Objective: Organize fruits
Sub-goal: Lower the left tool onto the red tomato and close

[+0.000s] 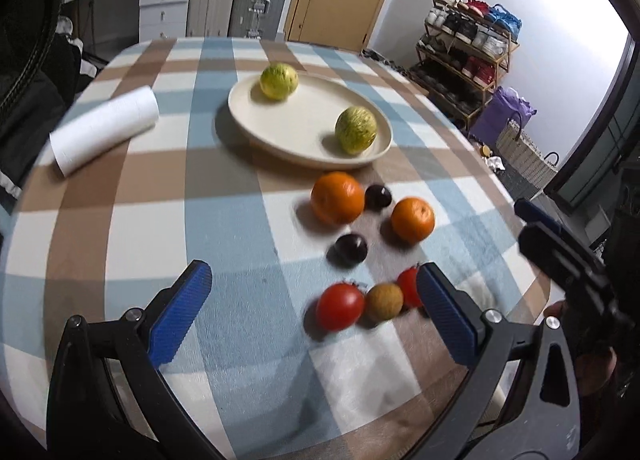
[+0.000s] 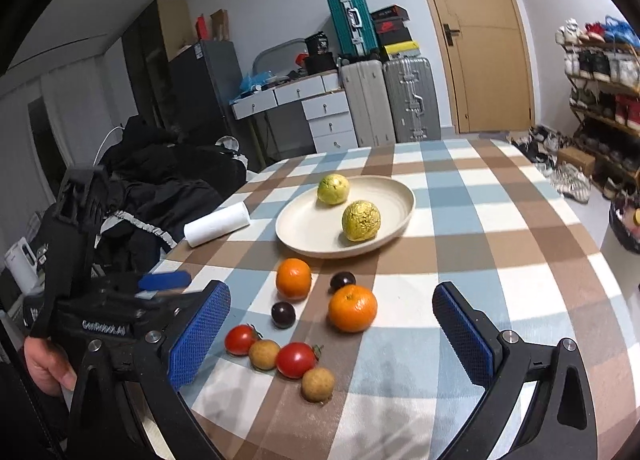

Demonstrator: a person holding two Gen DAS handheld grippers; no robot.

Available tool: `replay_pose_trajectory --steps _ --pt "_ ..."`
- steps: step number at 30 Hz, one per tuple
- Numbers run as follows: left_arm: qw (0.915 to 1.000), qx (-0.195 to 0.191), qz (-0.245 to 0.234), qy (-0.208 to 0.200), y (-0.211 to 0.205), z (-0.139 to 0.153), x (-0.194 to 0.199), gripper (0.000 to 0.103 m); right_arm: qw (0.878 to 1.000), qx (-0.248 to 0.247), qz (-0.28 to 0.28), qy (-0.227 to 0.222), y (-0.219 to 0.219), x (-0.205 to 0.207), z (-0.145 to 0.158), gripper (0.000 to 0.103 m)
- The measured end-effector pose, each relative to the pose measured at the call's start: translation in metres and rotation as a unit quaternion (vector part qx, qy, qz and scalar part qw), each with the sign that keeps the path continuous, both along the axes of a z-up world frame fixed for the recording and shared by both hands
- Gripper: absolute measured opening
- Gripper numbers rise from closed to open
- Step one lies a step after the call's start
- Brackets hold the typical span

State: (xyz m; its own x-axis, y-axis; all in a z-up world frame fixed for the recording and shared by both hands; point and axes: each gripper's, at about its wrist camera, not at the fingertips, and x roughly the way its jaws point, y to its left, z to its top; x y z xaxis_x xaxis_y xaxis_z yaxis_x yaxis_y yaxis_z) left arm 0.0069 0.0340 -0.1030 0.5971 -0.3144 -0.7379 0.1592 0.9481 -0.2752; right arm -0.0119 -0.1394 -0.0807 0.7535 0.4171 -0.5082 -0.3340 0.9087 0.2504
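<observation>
A round counter [image 2: 500, 219] covered in a blue, brown and white checked cloth carries loose fruit and a cream plate [image 2: 312, 234].

Two yellow-green melons sit on the plate: the far melon [image 2: 333, 189] near the back rim, the near melon [image 2: 361, 221] toward the front, the two apart from each other.

In front of the plate, on the cloth, lie two oranges, the left orange [image 2: 293, 278] and the right orange [image 2: 353, 308], with a dark plum [image 2: 343, 280] between them and a second plum [image 2: 283, 314] nearer the camera.

Closest to the viewer is a short row: a red tomato [image 2: 240, 340], a tan longan [image 2: 264, 354] touching it, a second tomato [image 2: 296, 360], and a second longan [image 2: 318, 384] just beside that.

A white paper roll [image 2: 217, 224] lies on its side left of the plate.

The left claw [image 1: 314, 314] hovers over the near edge of the counter, its blue pads spread wide and gripping nothing; in its own view the tomato row lies just ahead between the pads.

The right claw [image 2: 332, 334] is likewise spread wide and empty, aimed at the oranges and the row.

A person's hand [image 2: 46, 366] grips the left tool's handle at the lower left of the right wrist view.
</observation>
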Motion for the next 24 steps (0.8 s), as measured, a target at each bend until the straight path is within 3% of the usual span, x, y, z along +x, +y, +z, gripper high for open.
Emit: replay_pose_trajectory --steps 3,6,13,17,21,22,24 --pt "0.9997 -0.019 -0.010 0.010 0.003 -0.009 0.001 0.102 1.000 0.000 -0.001 0.010 -0.003 0.001 -0.004 0.103" --pt "0.9985 -0.046 -0.022 0.018 0.007 -0.016 0.003 0.094 1.000 -0.005 0.000 0.014 -0.003 0.001 -0.007 0.103" --pt "0.9952 -0.076 -0.047 0.041 0.007 -0.027 0.006 0.055 1.000 -0.008 0.004 0.027 -0.001 0.004 -0.014 0.103" --pt "0.9929 -0.087 -0.062 0.052 0.005 -0.033 0.006 0.042 1.000 -0.010 0.006 0.029 0.001 0.005 -0.015 0.103" --pt "0.9927 -0.082 -0.070 0.055 0.004 -0.036 0.007 0.036 0.999 -0.012 0.008 0.032 0.003 0.005 -0.017 0.103" --pt "0.9921 -0.086 -0.071 0.058 0.004 -0.037 0.008 0.028 0.999 -0.012 0.009 0.032 0.003 0.005 -0.017 0.103" --pt "0.9891 -0.108 -0.074 0.067 0.007 -0.040 0.010 0.026 0.999 -0.012 0.010 0.034 0.005 0.006 -0.017 0.103"
